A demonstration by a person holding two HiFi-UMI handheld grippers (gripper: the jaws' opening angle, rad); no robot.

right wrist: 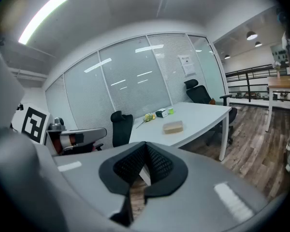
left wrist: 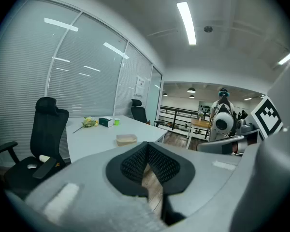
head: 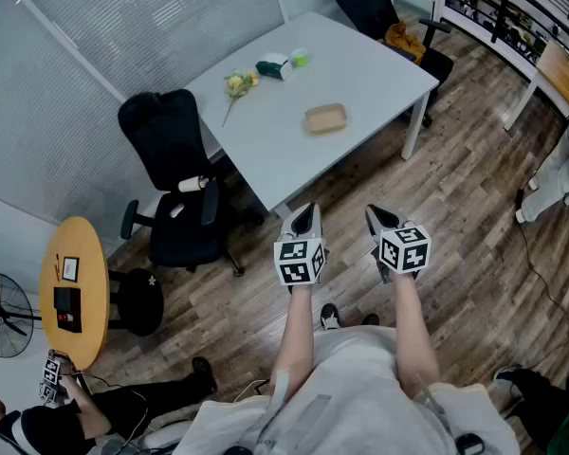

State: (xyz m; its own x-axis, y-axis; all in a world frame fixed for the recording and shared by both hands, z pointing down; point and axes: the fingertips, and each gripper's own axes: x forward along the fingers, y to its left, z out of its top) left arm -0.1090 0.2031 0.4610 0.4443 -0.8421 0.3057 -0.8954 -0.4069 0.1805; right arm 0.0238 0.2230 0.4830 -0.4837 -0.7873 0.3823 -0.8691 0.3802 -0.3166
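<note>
Before one table, two closed tools.

White rectangular table on wood-plank floor, with a blind-covered glass partition behind it. Black office chair at the table's left side, a second chair at its far end. Round yellow side table and floor fan well left of the table; ceiling strip light above.

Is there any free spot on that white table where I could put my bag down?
Yes. The white table is bare on its near corner, between the tan box and the black chair, and across its right side beyond the tan box. The far left edge is crowded: a flower, a green box and a green cup sit close together.
</note>
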